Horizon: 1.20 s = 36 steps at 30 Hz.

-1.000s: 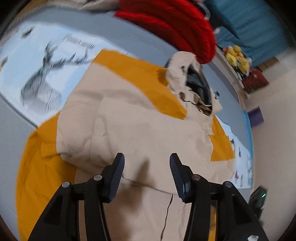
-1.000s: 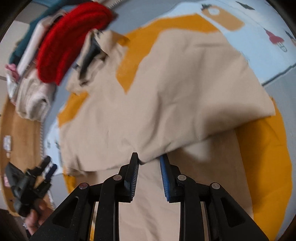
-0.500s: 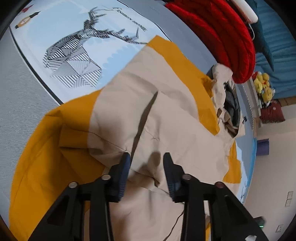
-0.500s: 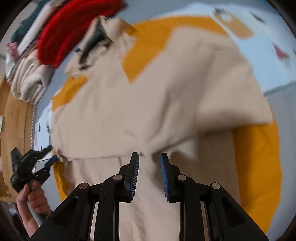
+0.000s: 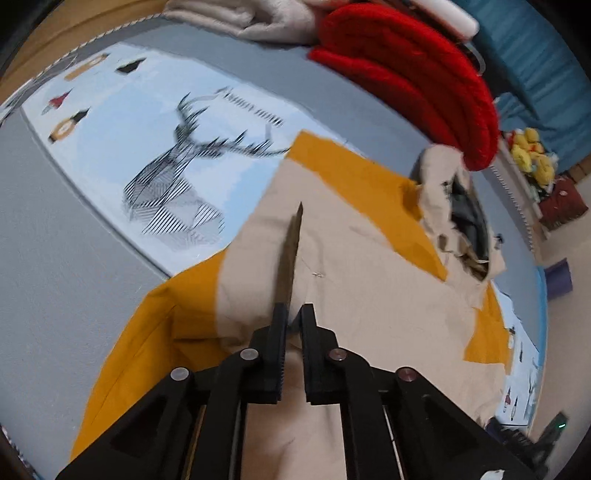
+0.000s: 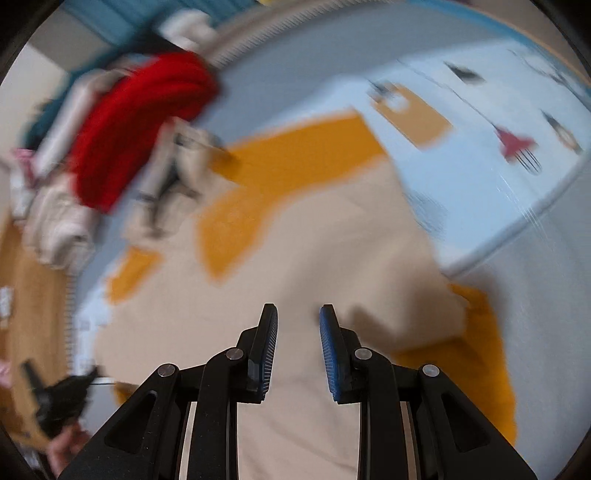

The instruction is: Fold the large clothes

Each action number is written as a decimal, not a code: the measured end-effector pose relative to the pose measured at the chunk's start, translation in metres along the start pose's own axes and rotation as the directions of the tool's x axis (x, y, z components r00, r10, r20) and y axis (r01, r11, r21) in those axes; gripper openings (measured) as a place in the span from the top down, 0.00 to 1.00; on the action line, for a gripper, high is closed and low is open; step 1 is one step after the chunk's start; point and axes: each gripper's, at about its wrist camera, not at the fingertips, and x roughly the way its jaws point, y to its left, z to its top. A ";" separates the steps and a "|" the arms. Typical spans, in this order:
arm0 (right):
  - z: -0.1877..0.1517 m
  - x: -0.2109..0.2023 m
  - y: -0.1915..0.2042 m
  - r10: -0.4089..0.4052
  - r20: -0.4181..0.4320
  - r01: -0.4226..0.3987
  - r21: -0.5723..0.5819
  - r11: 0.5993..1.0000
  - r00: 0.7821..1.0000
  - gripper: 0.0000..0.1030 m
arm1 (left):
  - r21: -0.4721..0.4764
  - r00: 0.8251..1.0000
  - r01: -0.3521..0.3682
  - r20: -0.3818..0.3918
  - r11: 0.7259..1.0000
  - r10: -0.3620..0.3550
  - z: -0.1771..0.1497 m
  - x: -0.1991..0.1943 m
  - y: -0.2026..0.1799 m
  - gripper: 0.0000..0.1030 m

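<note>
A large beige and mustard-yellow jacket [image 5: 369, 280] lies spread on a patterned play mat [image 5: 110, 140]; its hood [image 5: 454, 218] points toward the red pile. My left gripper [image 5: 294, 314] is shut on a raised fold of the beige fabric near the jacket's lower edge. The jacket also fills the blurred right wrist view [image 6: 295, 229]. My right gripper [image 6: 298, 314] is open above the beige fabric and holds nothing. The left gripper shows at the lower left of the right wrist view [image 6: 59, 398].
A red knitted garment [image 5: 413, 74] and folded pale clothes [image 5: 258, 18] are piled at the mat's far edge. Yellow plush toys [image 5: 532, 155] and a purple box [image 5: 559, 275] sit on the floor to the right. Grey mat [image 5: 55, 258] lies to the left.
My left gripper has closed on a fold of the beige fabric and pulls it up. My right gripper has opened wider and moved, blurring its view.
</note>
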 end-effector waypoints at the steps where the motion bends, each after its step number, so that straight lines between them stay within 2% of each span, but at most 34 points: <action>1: -0.002 0.011 -0.011 -0.041 -0.044 0.043 0.036 0.998 0.998 0.75 | 0.005 1.000 -0.026 -0.005 1.000 0.026 0.000 0.002 0.001 0.93; 3: -0.005 0.026 -0.033 -0.091 -0.115 0.103 0.107 0.989 0.989 0.75 | 0.026 0.999 -0.048 0.013 0.999 0.048 -0.001 0.001 0.000 0.93; 6: -0.008 0.031 -0.050 -0.108 -0.141 0.134 0.185 0.974 0.984 0.75 | 0.052 1.000 0.007 0.021 0.999 -0.008 0.000 -0.003 -0.006 0.93; 9: -0.006 0.013 -0.032 -0.150 -0.057 0.156 0.130 0.979 0.987 0.75 | 0.047 0.998 0.056 -0.011 0.997 -0.056 -0.002 0.006 -0.012 0.93; 13: -0.006 -0.010 0.007 -0.083 0.102 0.086 -0.028 0.996 0.991 0.75 | -0.018 0.992 0.067 -0.110 0.998 -0.069 -0.009 0.034 -0.004 0.93; 15: -0.006 -0.012 0.023 -0.033 0.124 0.045 -0.091 0.995 0.992 0.75 | -0.032 0.987 0.047 -0.154 0.998 -0.052 -0.014 0.047 -0.003 0.93; 18: -0.007 0.004 0.035 0.026 0.055 -0.019 -0.121 0.992 0.998 0.75 | 0.001 0.988 0.023 -0.152 1.000 -0.023 -0.017 0.048 -0.010 0.93; 20: -0.008 0.025 0.034 0.010 -0.019 -0.012 -0.102 0.995 1.000 0.75 | 0.031 0.991 0.023 -0.132 0.999 -0.018 -0.016 0.041 -0.016 0.93; 22: -0.010 0.044 0.027 -0.058 -0.097 0.047 -0.107 0.993 0.994 0.75 | 0.054 0.993 0.038 -0.114 0.998 -0.032 -0.013 0.035 -0.021 0.89; 23: -0.013 0.055 0.023 -0.121 -0.134 0.106 -0.114 0.988 0.984 0.75 | 0.068 0.994 0.040 -0.105 0.997 -0.033 -0.012 0.032 -0.024 0.87; 24: -0.014 0.060 0.019 -0.152 -0.152 0.136 -0.110 0.985 0.977 0.75 | 0.089 0.995 0.037 -0.094 0.995 -0.029 -0.012 0.030 -0.028 0.86; 27: -0.011 0.054 0.027 -0.158 -0.127 0.143 -0.120 0.982 0.979 0.75 | 0.139 0.997 0.030 -0.078 0.990 -0.019 -0.012 0.028 -0.036 0.86; 29: -0.007 0.043 0.040 -0.099 -0.057 0.089 -0.154 0.984 0.993 0.75 | 0.165 0.997 0.027 -0.075 0.986 -0.015 -0.012 0.027 -0.041 0.86; 31: -0.006 0.036 0.052 -0.057 -0.024 0.052 -0.199 0.979 0.998 0.75 | 0.198 0.998 0.015 -0.070 0.980 -0.001 -0.014 0.027 -0.046 0.86; 34: -0.011 0.041 0.060 -0.028 -0.047 0.017 -0.228 0.973 0.998 0.75 | 0.237 0.998 0.001 -0.067 0.971 0.015 -0.019 0.027 -0.051 0.86; 36: -0.018 0.053 0.055 -0.055 -0.104 0.031 -0.222 0.975 0.993 0.75 | 0.248 0.997 0.005 -0.077 0.969 0.014 -0.022 0.029 -0.054 0.86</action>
